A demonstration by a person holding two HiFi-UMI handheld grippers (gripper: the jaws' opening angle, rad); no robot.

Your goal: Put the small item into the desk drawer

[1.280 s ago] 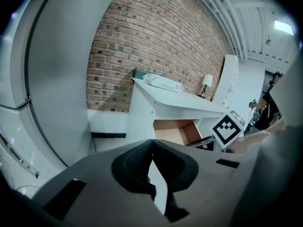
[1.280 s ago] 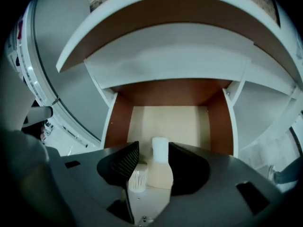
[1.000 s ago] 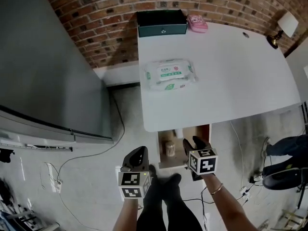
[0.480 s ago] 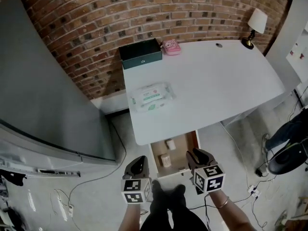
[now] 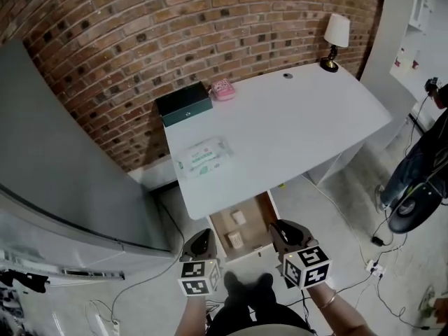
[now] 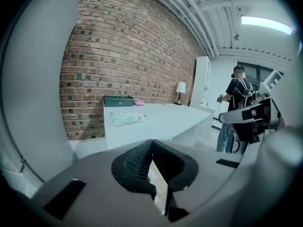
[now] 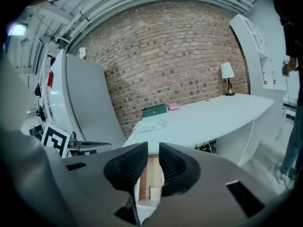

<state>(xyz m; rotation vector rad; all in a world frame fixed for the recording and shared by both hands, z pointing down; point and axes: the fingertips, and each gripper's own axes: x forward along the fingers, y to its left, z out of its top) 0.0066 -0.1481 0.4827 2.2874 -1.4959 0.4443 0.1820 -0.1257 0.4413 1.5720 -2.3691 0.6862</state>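
Observation:
The wooden desk drawer [image 5: 256, 222] stands pulled out under the front edge of the white desk [image 5: 294, 128]. Two small items lie in it: a white one [image 5: 239, 217] and a ribbed beige one [image 5: 235, 240]. My right gripper [image 5: 283, 231] hovers in front of the drawer's right side. Its jaws are closing, with a narrow gap and nothing between them. In the right gripper view the drawer [image 7: 152, 171] and the beige item [image 7: 155, 193] show through that gripper's [image 7: 153, 148] gap. My left gripper [image 5: 201, 241] is held left of the drawer, and in its own view its [image 6: 151, 143] tips meet, empty.
On the desk lie a pack of wet wipes [image 5: 203, 155], a dark green box [image 5: 183, 103], a pink item [image 5: 222, 89] and a lamp [image 5: 336, 37]. A large grey panel [image 5: 63, 159] stands at the left. A person [image 5: 420, 166] stands at the right, and cables lie on the floor.
The head view has drawn back, so the desk looks smaller and farther away. Both grippers stay in front of the open drawer. The right jaws have come closer together.

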